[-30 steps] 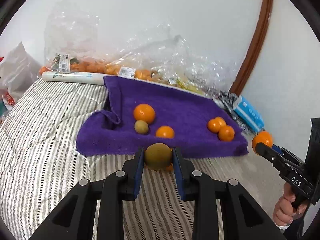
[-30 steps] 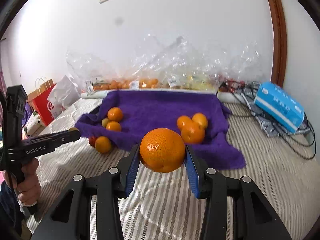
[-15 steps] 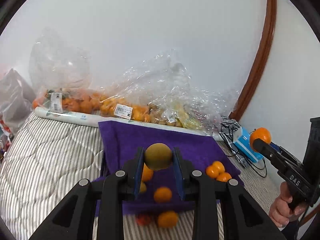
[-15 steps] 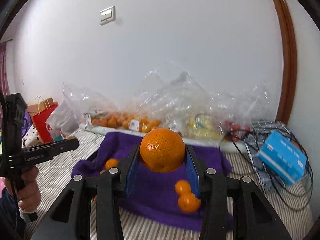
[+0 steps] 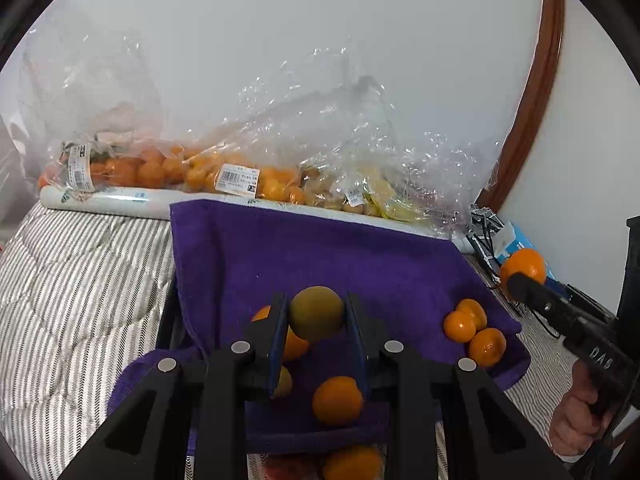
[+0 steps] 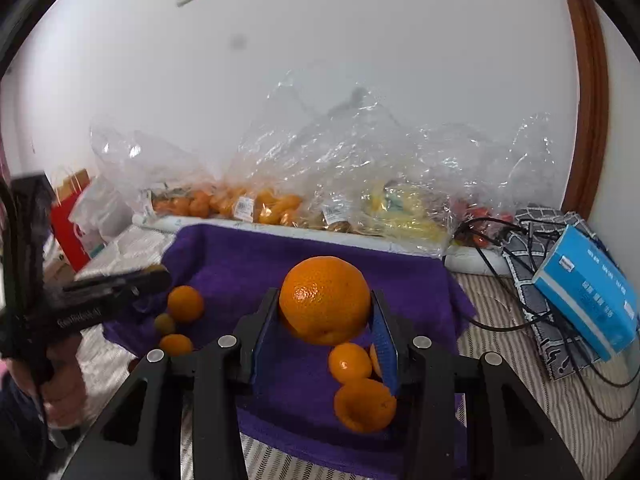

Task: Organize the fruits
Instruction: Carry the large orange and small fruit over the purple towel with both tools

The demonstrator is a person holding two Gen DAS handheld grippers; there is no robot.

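My left gripper [image 5: 317, 316] is shut on a round olive-brown fruit [image 5: 317, 313], held in the air above the purple towel [image 5: 320, 256]. My right gripper [image 6: 325, 306] is shut on a large orange [image 6: 325, 300], also held above the towel [image 6: 304, 256]. On the towel lie a left group of small oranges [image 6: 185, 303] with one greenish fruit [image 6: 164, 323], and a right cluster of three small oranges [image 5: 466, 326]. The right gripper with its orange [image 5: 524, 266] shows at the right of the left wrist view. The left gripper [image 6: 152, 274] shows at the left of the right wrist view.
Clear plastic bags of oranges [image 5: 168, 168] and yellow fruit [image 6: 400, 208] line the wall behind the towel. A white roll [image 5: 108, 202] lies before them. A blue tissue box [image 6: 588, 292], cables and patterned cloth sit right. A red bag [image 6: 70, 216] stands left. The striped bedspread [image 5: 72, 280] surrounds the towel.
Both grippers have lifted their fruit up off the bedspread and moved forward over the towel; the views tilted up toward the wall, then dipped a little back down.
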